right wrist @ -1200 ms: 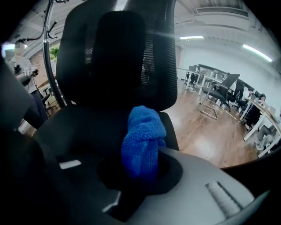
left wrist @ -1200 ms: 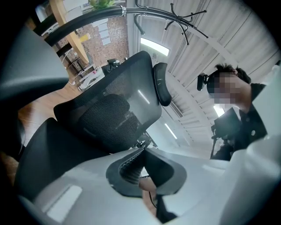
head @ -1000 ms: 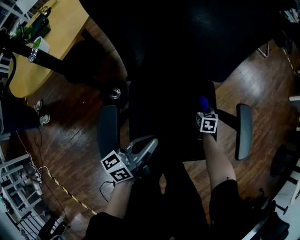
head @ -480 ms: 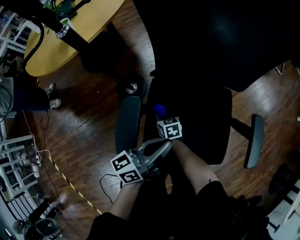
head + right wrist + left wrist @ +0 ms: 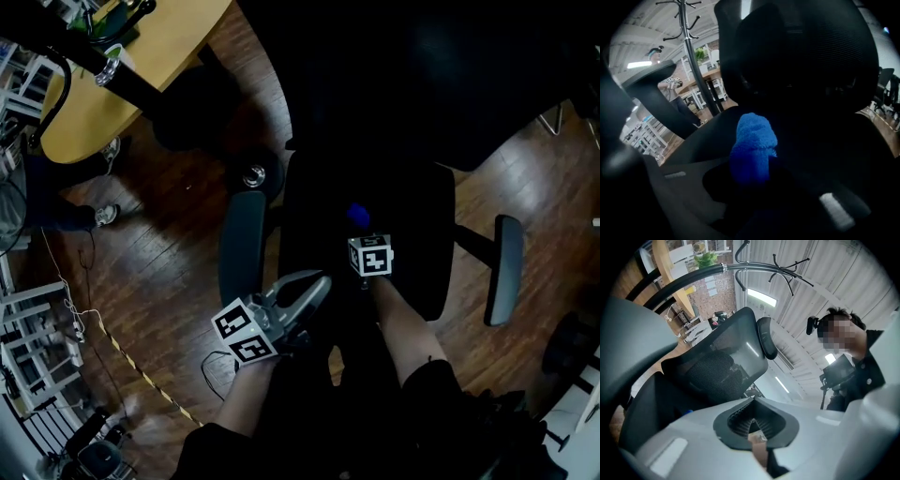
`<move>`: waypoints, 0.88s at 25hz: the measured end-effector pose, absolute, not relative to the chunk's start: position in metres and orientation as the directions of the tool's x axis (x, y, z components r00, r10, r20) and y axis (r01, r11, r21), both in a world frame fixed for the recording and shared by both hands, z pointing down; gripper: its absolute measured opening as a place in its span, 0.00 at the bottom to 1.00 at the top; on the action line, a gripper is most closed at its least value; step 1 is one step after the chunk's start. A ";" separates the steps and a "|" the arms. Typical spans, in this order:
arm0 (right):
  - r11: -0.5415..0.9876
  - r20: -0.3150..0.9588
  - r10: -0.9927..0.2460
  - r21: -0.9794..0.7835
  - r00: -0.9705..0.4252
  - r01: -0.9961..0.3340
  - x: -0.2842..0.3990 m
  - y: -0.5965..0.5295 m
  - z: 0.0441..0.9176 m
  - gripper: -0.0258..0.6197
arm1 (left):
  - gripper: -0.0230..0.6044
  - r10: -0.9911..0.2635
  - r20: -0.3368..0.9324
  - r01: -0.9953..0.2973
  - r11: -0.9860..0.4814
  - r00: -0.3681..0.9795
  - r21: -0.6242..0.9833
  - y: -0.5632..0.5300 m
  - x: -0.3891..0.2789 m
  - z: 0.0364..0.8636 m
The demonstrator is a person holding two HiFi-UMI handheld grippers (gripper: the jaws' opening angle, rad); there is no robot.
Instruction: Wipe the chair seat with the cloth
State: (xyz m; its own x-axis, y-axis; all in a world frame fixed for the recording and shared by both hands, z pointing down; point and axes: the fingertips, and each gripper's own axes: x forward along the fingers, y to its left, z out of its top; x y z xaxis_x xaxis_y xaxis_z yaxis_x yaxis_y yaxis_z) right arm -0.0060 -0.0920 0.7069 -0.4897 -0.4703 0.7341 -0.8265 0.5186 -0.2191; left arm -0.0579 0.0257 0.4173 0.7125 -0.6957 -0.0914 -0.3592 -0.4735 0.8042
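The black chair seat (image 5: 412, 202) fills the middle of the head view, its mesh backrest (image 5: 801, 61) rising behind it. A blue cloth (image 5: 357, 215) (image 5: 753, 145) is pressed on the seat left of its middle, and my right gripper (image 5: 360, 227) (image 5: 752, 164) is shut on it. Its marker cube (image 5: 372, 255) sits just behind the cloth. My left gripper (image 5: 317, 283) (image 5: 753, 400) hovers at the seat's front left corner, grey jaws closed together with nothing between them.
Grey armrests flank the seat, the left armrest (image 5: 242, 246) and the right armrest (image 5: 503, 267). A wooden table (image 5: 141, 66) and a black coat-stand pole (image 5: 122, 80) stand at the upper left. A person's shoes (image 5: 103, 214) and a striped cable (image 5: 141, 375) lie on the dark wood floor.
The right gripper swept the cloth from the seat's right side to its left edge, then back toward the middle. The left gripper stayed by the front left corner.
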 end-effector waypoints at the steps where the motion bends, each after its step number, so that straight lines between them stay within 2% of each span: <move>1: 0.491 0.745 -0.486 -0.199 -0.456 -0.848 0.018 -0.096 0.708 0.10 | 0.02 -0.690 -0.090 -0.356 -0.475 0.718 0.805 0.024 -0.055 0.418; 8: 0.261 0.791 -0.578 -0.054 -0.201 -0.964 0.192 -0.113 0.696 0.10 | 0.02 -0.634 -0.095 -0.315 -0.502 0.767 0.806 0.018 -0.028 0.421; 12: 0.199 0.780 -0.615 0.007 -0.120 -0.980 0.253 -0.116 0.680 0.10 | 0.02 -0.612 -0.104 -0.293 -0.512 0.784 0.807 0.015 -0.011 0.419; 19: 0.153 0.766 -0.638 0.031 -0.075 -0.988 0.267 -0.114 0.674 0.10 | 0.02 -0.606 -0.105 -0.291 -0.518 0.789 0.805 0.021 -0.003 0.417; 22: 0.166 0.762 -0.638 -0.009 -0.114 -0.986 0.243 -0.114 0.671 0.10 | 0.02 -0.621 -0.105 -0.301 -0.512 0.776 0.805 0.024 -0.010 0.416</move>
State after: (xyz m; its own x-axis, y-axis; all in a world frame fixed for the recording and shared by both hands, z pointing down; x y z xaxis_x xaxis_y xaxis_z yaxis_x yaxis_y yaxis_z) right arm 0.2428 -0.1135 0.6714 -0.1143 -0.6378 0.7617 -0.9861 0.1661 -0.0089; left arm -0.0102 0.0237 0.4160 0.7764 -0.6214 -0.1054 -0.3007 -0.5121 0.8046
